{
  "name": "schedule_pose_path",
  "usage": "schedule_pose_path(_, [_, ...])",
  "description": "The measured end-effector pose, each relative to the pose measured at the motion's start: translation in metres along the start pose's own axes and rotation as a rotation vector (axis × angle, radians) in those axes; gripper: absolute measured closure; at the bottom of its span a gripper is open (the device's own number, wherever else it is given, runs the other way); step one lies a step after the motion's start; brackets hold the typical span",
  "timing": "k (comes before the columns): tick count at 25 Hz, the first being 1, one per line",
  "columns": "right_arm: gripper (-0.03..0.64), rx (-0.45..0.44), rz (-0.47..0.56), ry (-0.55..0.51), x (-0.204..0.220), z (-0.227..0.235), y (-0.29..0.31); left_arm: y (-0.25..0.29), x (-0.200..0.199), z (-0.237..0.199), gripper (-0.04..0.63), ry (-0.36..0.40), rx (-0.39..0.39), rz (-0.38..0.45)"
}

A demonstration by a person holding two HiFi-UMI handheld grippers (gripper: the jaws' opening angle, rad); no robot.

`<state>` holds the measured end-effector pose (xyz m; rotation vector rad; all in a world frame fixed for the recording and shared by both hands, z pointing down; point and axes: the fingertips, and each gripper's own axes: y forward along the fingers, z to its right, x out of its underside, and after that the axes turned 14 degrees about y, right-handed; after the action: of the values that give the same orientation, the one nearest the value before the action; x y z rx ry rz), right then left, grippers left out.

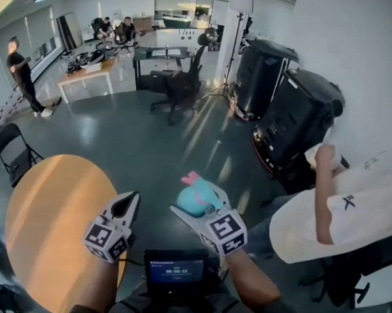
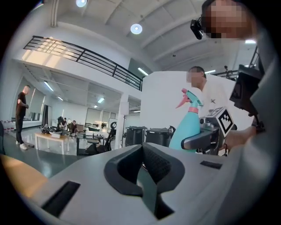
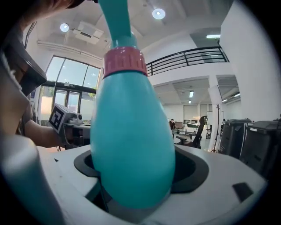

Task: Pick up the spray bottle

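**Reference landmark:** round wooden table (image 1: 52, 224), lower left of the head view.

**Right gripper** (image 1: 201, 205)
- Position: to the right of the table, clear of its edge and over the grey floor (image 1: 132, 144).
- Jaw state: closed round the spray bottle (image 1: 192, 200). In the right gripper view the wide part of the bottle's body fills the gap between the two jaws, with a dark pad against each side.

**Spray bottle**
- Build: teal body, pink collar at the neck, pink trigger (image 1: 191, 179) on a teal spray head.
- Position: carried in the air to the right of the table, touching neither the tabletop nor the floor.
- Attitude: the left gripper view shows it close to upright, spray head uppermost.

**Left gripper** (image 1: 130, 202)
- Position: over the right-hand edge of the table, between the tabletop and the right gripper.
- Jaw state: fully closed. In the left gripper view the two dark pads meet, with nothing between them.

**Surroundings, relative to the table**
- A small lit screen (image 1: 175, 271) sits just off the table's lower right edge, below and between the two grippers.
- A folding chair (image 1: 15, 154) stands just beyond the table's upper left edge.
- A black office chair (image 1: 179, 85) stands well beyond the table, further up the floor.
- Two large black bins (image 1: 293, 117) stand well to the right of the table, against the white wall.
- A person in a white shirt (image 1: 348, 216) is to the right of the table, past the right gripper.
- A person in dark clothes (image 1: 22, 76) stands far beyond the table, at the left.
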<state>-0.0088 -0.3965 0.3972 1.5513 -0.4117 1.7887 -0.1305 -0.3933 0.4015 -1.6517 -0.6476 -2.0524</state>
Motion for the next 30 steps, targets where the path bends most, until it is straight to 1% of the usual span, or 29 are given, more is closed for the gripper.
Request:
schedule_pose_path(3, [0.173,0.041,0.018,0.020,-0.002,0.023,0.001,0.024,0.003,0.000,0.591,-0.004,0.039,0.005])
schedule_pose_path(8, [0.173,0.071,0.026,0.052,-0.013,0.049,0.016,0.048,-0.017,-0.017,0.591,0.007,0.053,0.027])
schedule_pose_path(10, [0.173,0.076,0.033,0.054,-0.018,0.055,0.022,0.051,-0.022,-0.023,0.591,0.005,0.045,0.024])
schedule_pose_path(13, [0.175,0.070,0.047,0.046,-0.024,0.057,0.026,0.049,-0.027,-0.031,0.591,0.015,0.020,0.022])
schedule_pose_path(17, [0.175,0.070,0.049,0.054,-0.027,0.060,0.030,0.044,-0.015,-0.041,0.591,0.011,0.003,0.021])
schedule_pose_path(21, [0.176,0.071,0.049,0.063,-0.025,0.060,0.034,0.036,-0.013,-0.045,0.591,0.014,-0.010,0.014])
schedule_pose_path(30, [0.178,0.059,0.043,0.066,-0.013,0.053,0.021,0.020,-0.002,-0.034,0.591,-0.009,-0.033,0.008])
